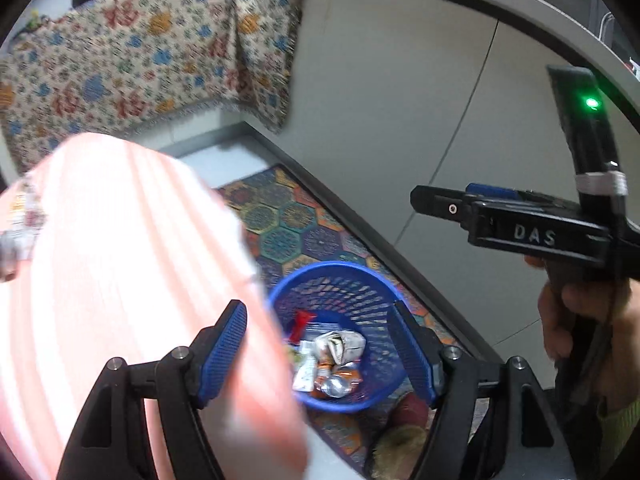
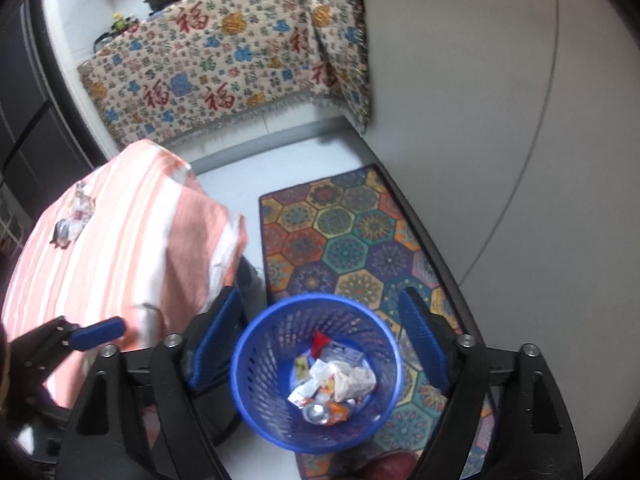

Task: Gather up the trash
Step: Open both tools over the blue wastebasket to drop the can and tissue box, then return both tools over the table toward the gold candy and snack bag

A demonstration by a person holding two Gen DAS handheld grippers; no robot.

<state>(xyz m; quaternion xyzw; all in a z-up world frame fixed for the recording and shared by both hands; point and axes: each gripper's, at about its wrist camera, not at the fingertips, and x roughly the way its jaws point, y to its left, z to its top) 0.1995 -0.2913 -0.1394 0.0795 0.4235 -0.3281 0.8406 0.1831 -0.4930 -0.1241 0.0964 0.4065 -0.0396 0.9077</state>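
Observation:
A blue mesh basket point(image 2: 248, 400) stands on the floor, holding crumpled wrappers, a red scrap and a squashed can point(image 2: 332, 384). My right gripper point(image 2: 320, 342) hangs straight above it, jaws wide open with nothing between the blue pads. My left gripper point(image 1: 320, 348) is also open and empty, above the basket point(image 1: 332, 270) and the table's edge. More wrappers point(image 2: 76, 216) lie on the pink-striped tablecloth point(image 2: 120, 248); in the left wrist view they are a blur point(image 1: 20, 216) at the far left. One blue fingertip of the left gripper point(image 2: 98, 332) shows in the right wrist view.
A colourful hexagon-patterned rug point(image 2: 340, 236) lies under the basket, along a grey wall panel point(image 2: 480, 120). A flowered blanket point(image 2: 220, 64) drapes a counter behind, with dark pots on top. The right gripper's black body point(image 1: 532, 234) and a hand point(image 1: 580, 320) show at the left view's right side.

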